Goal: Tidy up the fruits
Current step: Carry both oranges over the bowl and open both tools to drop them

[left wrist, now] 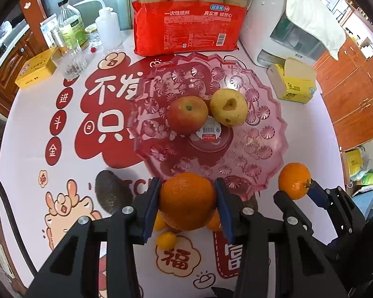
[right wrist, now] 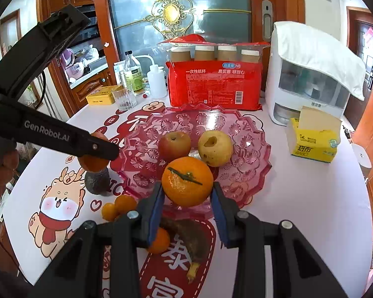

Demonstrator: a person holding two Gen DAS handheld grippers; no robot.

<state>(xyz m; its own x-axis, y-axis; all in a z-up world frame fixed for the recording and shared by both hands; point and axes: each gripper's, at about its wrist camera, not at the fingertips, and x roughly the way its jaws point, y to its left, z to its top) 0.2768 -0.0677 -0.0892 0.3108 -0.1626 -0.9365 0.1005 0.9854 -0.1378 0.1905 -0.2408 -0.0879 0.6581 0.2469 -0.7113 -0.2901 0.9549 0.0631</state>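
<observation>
In the left wrist view my left gripper [left wrist: 187,186] is shut on a large orange [left wrist: 187,206], held just over the near rim of the pink glass fruit plate [left wrist: 268,154]. A red apple [left wrist: 187,114] and a yellow pear [left wrist: 228,106] lie in the plate. To the right, my right gripper [left wrist: 296,188] is shut on a second orange [left wrist: 293,178]. The right wrist view shows that orange [right wrist: 187,181] between the right gripper's [right wrist: 187,188] pads at the plate's [right wrist: 248,173] near edge. The left gripper [right wrist: 94,154] holds its orange [right wrist: 92,164] above a dark avocado [right wrist: 97,182].
Small kumquats [right wrist: 125,203] and a brown overripe banana [right wrist: 191,238] lie on the printed tablecloth near me. Behind the plate stand a red pack of paper cups [right wrist: 213,87], a white appliance under a cloth [right wrist: 308,79], a yellow tissue box [right wrist: 313,139], a glass tumbler [right wrist: 124,99] and bottles [right wrist: 133,74].
</observation>
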